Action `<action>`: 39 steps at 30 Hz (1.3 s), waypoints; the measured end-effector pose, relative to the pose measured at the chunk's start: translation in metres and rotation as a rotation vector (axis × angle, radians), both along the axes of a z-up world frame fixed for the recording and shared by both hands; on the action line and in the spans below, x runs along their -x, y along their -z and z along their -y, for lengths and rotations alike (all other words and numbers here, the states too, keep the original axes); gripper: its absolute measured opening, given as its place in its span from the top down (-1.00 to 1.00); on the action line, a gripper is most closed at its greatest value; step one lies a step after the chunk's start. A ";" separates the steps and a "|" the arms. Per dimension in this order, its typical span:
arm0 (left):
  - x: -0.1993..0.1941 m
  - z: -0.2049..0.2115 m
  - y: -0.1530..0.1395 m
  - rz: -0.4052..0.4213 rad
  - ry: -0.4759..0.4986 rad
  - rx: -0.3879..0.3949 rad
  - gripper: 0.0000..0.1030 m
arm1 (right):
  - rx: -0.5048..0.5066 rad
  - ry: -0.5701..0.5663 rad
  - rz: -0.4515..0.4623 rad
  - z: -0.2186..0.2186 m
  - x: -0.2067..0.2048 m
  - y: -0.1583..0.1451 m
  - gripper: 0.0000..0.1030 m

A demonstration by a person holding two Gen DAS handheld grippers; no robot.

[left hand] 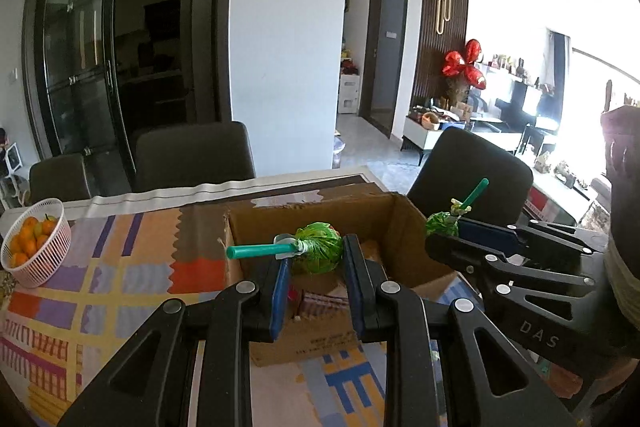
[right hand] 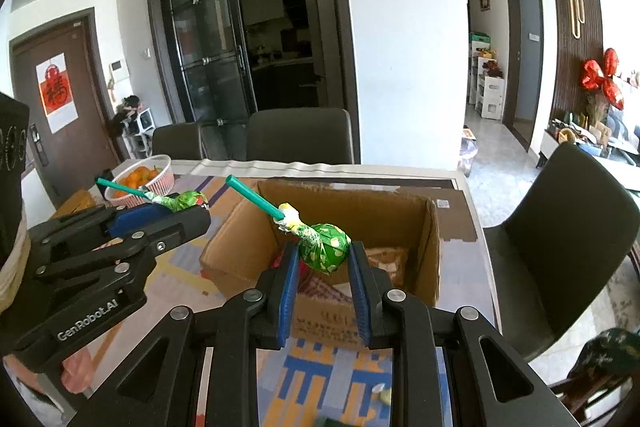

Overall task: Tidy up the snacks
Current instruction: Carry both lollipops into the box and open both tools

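Two green-wrapped lollipops, one per gripper, both held above an open cardboard box [left hand: 320, 211] on the patterned tabletop [left hand: 100, 267]. Left gripper [left hand: 316, 259] clamped on the left lollipop [left hand: 318, 253] by its wrapped head, teal stick [left hand: 260, 250] pointing left, level over the box's near-left edge. Right gripper [right hand: 324, 259] clamped likewise on the right lollipop [right hand: 325, 249], teal stick angled up and to the left, above the box's near wall. Inside the box, other packets, partly hidden and hard to name. White basket of oranges [left hand: 38, 243] at the tabletop's far left, well apart from the box. Dark chairs [left hand: 194, 155] behind the tabletop.
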State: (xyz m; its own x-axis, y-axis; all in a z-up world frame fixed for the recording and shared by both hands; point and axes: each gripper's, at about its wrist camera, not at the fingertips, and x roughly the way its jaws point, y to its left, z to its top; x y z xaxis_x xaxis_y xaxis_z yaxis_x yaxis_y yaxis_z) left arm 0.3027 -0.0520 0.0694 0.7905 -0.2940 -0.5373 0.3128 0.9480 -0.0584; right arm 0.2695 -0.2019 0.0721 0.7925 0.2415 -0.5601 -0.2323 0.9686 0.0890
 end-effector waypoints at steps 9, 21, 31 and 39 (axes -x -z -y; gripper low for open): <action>-0.037 0.003 0.014 -0.070 -0.024 -0.029 0.49 | 0.036 -0.011 -0.058 -0.005 -0.041 0.007 0.50; -0.048 0.004 0.030 -0.100 -0.055 -0.053 0.00 | 0.083 0.028 -0.094 -0.006 -0.057 0.025 0.10; -0.001 0.018 0.017 -0.022 -0.002 -0.078 -0.14 | 0.075 0.022 -0.035 0.008 -0.018 0.015 0.08; 0.042 0.052 0.027 0.018 0.109 -0.155 -0.19 | 0.118 0.089 -0.003 0.032 0.028 0.017 -0.08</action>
State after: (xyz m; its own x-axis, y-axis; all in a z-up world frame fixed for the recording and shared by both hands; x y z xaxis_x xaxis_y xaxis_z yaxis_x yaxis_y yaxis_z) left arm 0.2603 -0.1039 0.0426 0.7682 -0.2934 -0.5690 0.4140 0.9056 0.0920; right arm 0.2414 -0.2337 0.0555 0.8063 0.1023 -0.5826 -0.1448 0.9891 -0.0267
